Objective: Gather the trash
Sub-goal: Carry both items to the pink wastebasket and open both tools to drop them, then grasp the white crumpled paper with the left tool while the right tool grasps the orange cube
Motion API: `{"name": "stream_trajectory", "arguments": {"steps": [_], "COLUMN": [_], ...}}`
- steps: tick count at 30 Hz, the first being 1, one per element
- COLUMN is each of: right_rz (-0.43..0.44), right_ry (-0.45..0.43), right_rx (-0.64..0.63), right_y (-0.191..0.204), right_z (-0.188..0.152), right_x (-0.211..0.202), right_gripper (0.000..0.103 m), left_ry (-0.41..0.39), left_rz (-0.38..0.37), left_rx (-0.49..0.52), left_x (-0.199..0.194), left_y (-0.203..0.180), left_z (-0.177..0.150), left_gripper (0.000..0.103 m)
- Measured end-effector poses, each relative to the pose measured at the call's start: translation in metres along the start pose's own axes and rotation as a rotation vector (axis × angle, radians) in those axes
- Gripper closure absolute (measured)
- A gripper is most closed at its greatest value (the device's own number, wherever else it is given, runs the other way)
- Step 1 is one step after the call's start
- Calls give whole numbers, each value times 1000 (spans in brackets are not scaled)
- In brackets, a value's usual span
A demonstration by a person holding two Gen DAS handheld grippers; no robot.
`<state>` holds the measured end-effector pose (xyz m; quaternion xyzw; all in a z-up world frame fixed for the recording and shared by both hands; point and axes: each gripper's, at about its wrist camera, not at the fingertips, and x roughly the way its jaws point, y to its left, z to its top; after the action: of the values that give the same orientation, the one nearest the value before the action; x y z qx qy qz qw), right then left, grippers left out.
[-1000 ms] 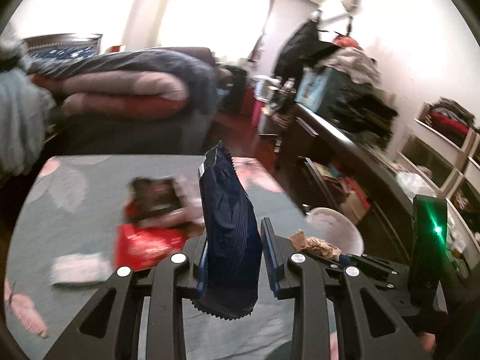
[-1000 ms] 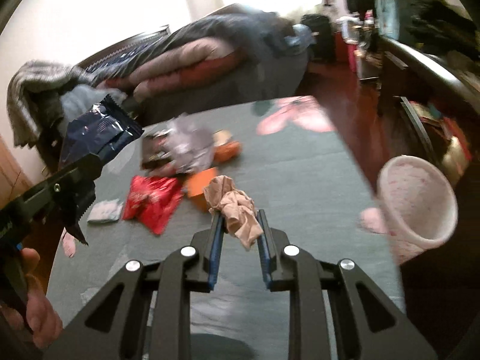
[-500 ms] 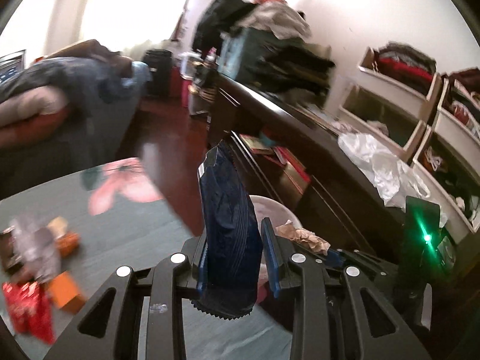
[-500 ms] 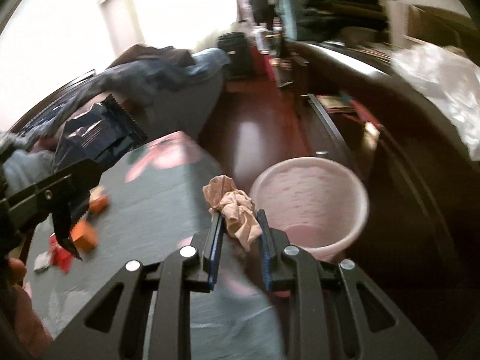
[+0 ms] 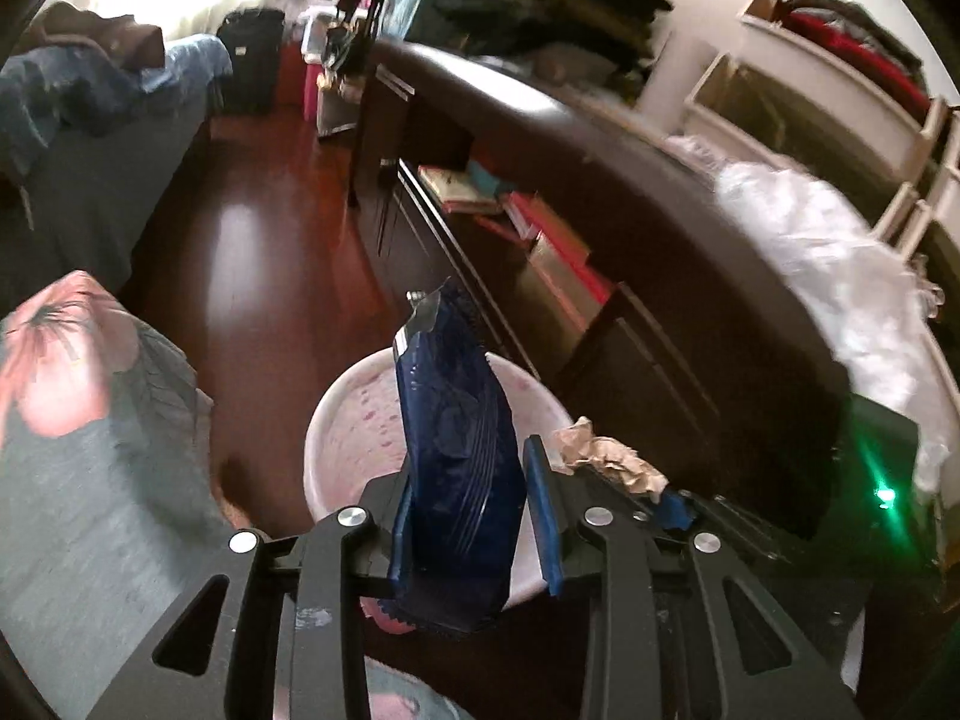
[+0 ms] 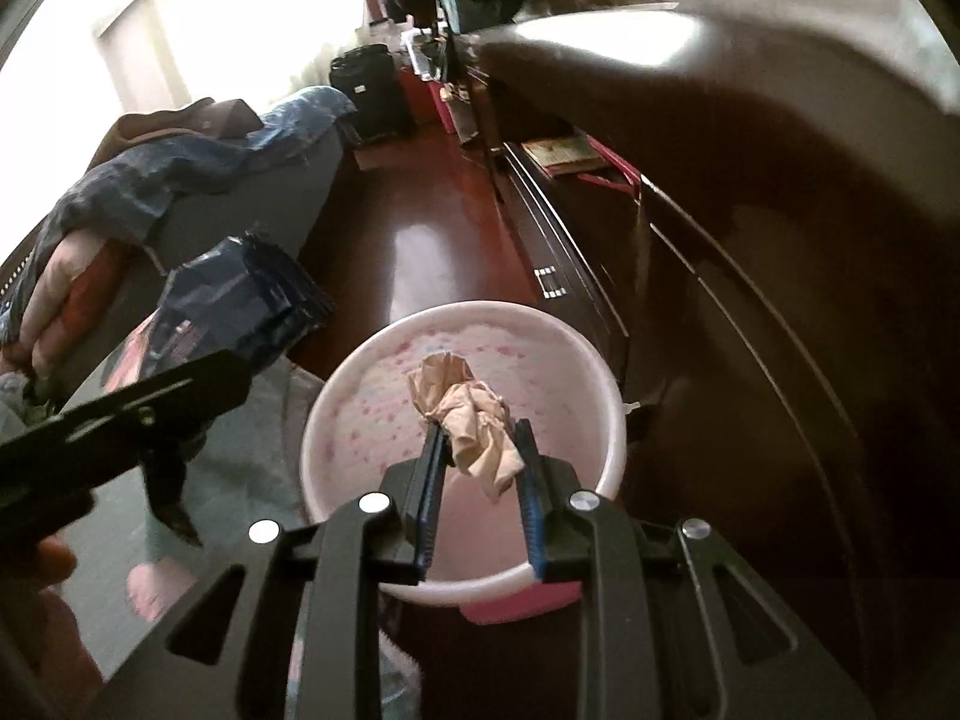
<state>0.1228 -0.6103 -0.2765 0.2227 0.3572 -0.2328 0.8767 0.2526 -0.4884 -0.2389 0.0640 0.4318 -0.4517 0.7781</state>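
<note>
— Two grippers, both loaded? Where do they sit?

— Yes. In the left wrist view the left gripper (image 5: 468, 516) fills the lower centre, its blue-padded fingers (image 5: 543, 510) pinching a dark blue snack bag (image 5: 453, 468) that stands upright between them. Behind the bag, centre frame, is a pink speckled bin (image 5: 360, 420) on the dark red floor (image 5: 264, 252).

— And the other one?

— In the right wrist view the right gripper (image 6: 477, 480) sits at lower centre, its jaws clamped on a crumpled tan paper wad (image 6: 474, 420). The wad shows directly in front of the bin's open mouth; the bin's rim (image 6: 612, 414) curves around it in the frame.

— Anything beside them?

— At lower left of the left wrist view, a grey cloth with a pink flower print (image 5: 72, 396) lies just beside the bin. At left of the right wrist view the blue bag (image 6: 240, 306) shows again, held in the other gripper, beside the bin rather than over it.
</note>
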Motion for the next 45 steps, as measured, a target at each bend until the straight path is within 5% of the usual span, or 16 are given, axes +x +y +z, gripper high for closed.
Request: {"name": "stream_trajectory", "arguments": {"steps": [3,6,8,10,26,35,45], "right_rz": [-8,-31,-43,-43,-38,-35,85], "right_ry": [4,1,-5,-8,-44,-97,-75], "right_rx": [3,-13,-22,-22,-51,-161,-252], "right_y": [-1,0,0,-1,22,77,141], "right_z": [1,3,2,4,-1,-28,-64], "right_x": [13,25,29,34,3,-66,-112], "right_gripper": [75,67,62,56,37,20,13], "left_ry": [38,37,-1,-60,-146,-228,-242], "left_rz": [-22,-37,-30,-19,88,274,504], "left_rx": [-12,-30,-38,-38,-88,-72,-226], "left_x": [18,23,19,8,-49,-127,-206], "left_y": [7,13,14,15,34,36,92], "left_z": [4,4,4,5,2,-32,-81], "left_gripper": [70,42,12,6,6,4,4]}}
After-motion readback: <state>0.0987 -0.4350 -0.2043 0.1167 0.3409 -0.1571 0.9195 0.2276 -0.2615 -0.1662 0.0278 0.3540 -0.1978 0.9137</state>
